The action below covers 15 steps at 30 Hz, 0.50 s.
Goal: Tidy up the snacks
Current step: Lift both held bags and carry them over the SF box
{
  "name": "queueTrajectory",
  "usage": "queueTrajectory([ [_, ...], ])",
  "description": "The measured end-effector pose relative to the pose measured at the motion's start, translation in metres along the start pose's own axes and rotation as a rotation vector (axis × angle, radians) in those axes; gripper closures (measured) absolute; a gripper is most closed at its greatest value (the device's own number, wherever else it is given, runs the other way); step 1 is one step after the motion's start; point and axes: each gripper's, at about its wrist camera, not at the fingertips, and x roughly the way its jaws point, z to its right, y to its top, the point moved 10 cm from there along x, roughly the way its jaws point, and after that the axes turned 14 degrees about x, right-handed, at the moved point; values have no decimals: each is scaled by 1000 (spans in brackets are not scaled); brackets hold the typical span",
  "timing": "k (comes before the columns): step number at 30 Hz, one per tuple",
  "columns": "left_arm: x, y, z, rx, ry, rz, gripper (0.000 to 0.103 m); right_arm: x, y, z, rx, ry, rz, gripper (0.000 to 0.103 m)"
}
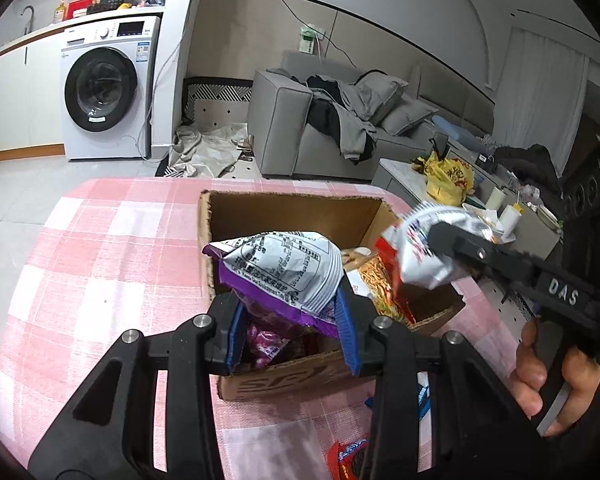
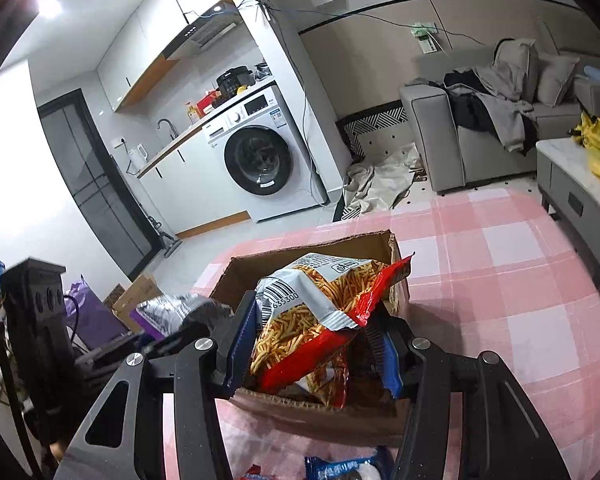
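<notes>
An open cardboard box [image 1: 288, 208] [image 2: 312, 252] stands on the pink checked tablecloth. My left gripper [image 1: 290, 322] is shut on a purple and silver snack bag [image 1: 284, 268] and holds it over the box's near end. My right gripper [image 2: 316, 344] is shut on a red and silver bag of fries snacks [image 2: 320, 312] over the box; in the left wrist view this bag [image 1: 420, 256] hangs at the box's right side. A pink packet [image 1: 266, 344] and a fries packet [image 1: 376, 280] lie inside the box.
More snack packets lie on the cloth near me: a red one [image 1: 348, 458] and a blue one [image 2: 340, 468]. A washing machine [image 1: 108, 88], a grey sofa [image 1: 340, 120] with clothes and a low table with a yellow bag [image 1: 448, 176] stand behind.
</notes>
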Motion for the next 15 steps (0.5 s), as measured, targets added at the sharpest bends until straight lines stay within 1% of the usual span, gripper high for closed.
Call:
queueTrajectory([
  [4, 16, -4, 7, -3, -22, -20, 68, 13, 6, 4, 9, -15, -4, 50],
  [10, 37, -9, 10, 0, -31, -51, 68, 28, 13, 4, -15, -37, 1, 50],
  [13, 47, -9, 14, 26, -9, -52, 68, 38, 15, 3, -23, -41, -6, 50],
  [15, 52, -9, 18, 46, -2, -58, 68, 47, 15, 5, -35, -59, -15, 50],
])
